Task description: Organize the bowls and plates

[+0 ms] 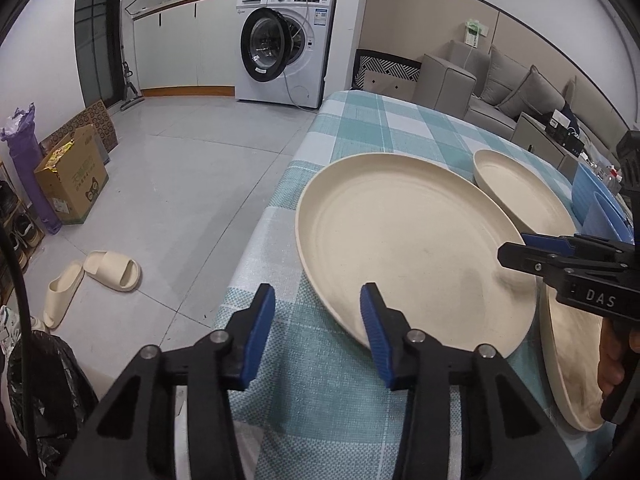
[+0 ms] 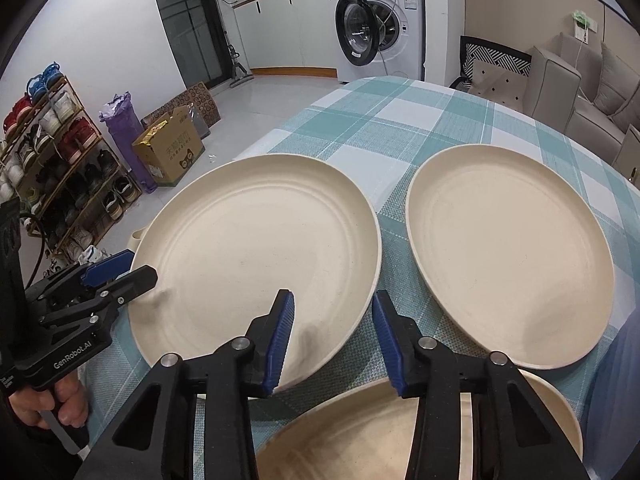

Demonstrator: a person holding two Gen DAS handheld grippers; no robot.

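Note:
A large cream plate point(image 1: 412, 256) lies on the checked tablecloth point(image 1: 384, 128). My left gripper point(image 1: 316, 292) straddles its near-left rim: one blue pad stands over the plate, the other over the cloth, and neither presses on the rim. In the right wrist view, my right gripper point(image 2: 333, 294) straddles the near-right rim of that plate point(image 2: 256, 248) the same way, open. Each gripper shows in the other's view at the plate's edge: the right gripper point(image 1: 516, 246) and the left gripper point(image 2: 138, 270). A second cream plate point(image 2: 508, 256) lies to the right. A third plate point(image 2: 360, 440) lies under my right gripper.
Blue dishes point(image 1: 596, 204) stand at the table's right end. The table's left edge drops to a tiled floor with slippers point(image 1: 112, 272), a cardboard box point(image 1: 72, 180) and a shoe rack point(image 2: 60, 168). A washing machine point(image 1: 280, 44) and a sofa point(image 1: 500, 84) stand beyond.

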